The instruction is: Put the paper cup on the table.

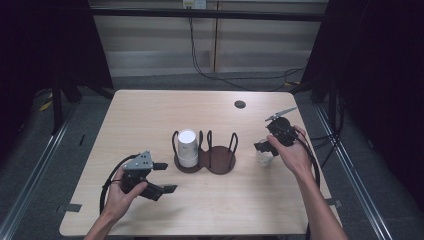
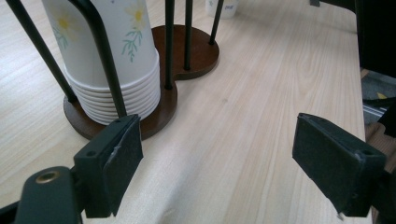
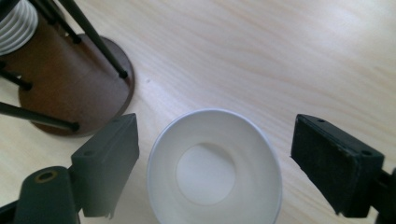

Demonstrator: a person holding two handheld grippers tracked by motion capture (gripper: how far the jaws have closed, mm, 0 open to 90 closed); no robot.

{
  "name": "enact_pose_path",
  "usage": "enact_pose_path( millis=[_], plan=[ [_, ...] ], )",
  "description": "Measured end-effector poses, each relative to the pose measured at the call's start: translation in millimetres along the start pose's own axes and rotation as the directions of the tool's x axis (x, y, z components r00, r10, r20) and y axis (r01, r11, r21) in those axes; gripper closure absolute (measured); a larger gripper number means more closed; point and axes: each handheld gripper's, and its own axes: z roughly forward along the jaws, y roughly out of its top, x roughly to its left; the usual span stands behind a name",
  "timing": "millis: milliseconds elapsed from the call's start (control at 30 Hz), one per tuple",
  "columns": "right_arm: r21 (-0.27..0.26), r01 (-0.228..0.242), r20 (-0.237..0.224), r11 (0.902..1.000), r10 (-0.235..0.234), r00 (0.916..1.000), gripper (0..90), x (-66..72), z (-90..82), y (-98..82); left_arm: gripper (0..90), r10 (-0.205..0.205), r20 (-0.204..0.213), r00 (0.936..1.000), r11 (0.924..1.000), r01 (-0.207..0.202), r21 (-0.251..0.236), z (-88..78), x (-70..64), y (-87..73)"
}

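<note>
Right gripper (image 3: 212, 163) is held wide open, tilted down over an upright cup (image 3: 215, 168), jaws either side, untouched.

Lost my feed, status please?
Right gripper open over single cup. Left gripper open, empty, near cup stack in holder. Nothing blocking.

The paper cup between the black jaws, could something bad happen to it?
Maybe. The paper cup stands open and empty between the right gripper's spread jaws; a hard squeeze could crush its thin rim. It is light, so a lopsided touch might tip it. It could also bump the holder's rods when carried over.
</note>
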Motion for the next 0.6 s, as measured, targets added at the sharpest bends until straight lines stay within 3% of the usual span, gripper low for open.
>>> enact_pose_path(
  millis=[67, 167, 267, 600],
  plan=[
    [-0.04, -0.021, -0.022, 0.999, 0.02, 0.9996, 14.0, 0.1, -2.1, -4.2, 16.2, 0.0, -0.003, 1.0, 1.0, 0.0, 0.006, 0.2, 0.0, 0.0],
    [-0.085, -0.029, -0.016, 0.9959, 0.028, 0.9995, 14.0, 1.6, -5.7, -10.1, 16.1, 0.002, 0.003, 1.0, 1.0, -0.002, 0.006, 0.6, -0.6, -0.1],
    [-0.143, -0.048, -0.035, 0.9886, 0.043, 0.9985, 13.9, 2.2, -8.7, -16.5, 16.2, 0.003, -0.005, 1.0, 1.0, -0.003, 0.006, 0.5, -0.8, -0.1],
    [-0.246, -0.062, -0.058, 0.9672, 0.049, 0.9971, 14.0, 16.2, -14.1, -37.1, 16.4, -0.008, -0.025, 0.9997, 1.0, 0.008, 0.004, -1.0, -0.9, 0.9]
  ],
)
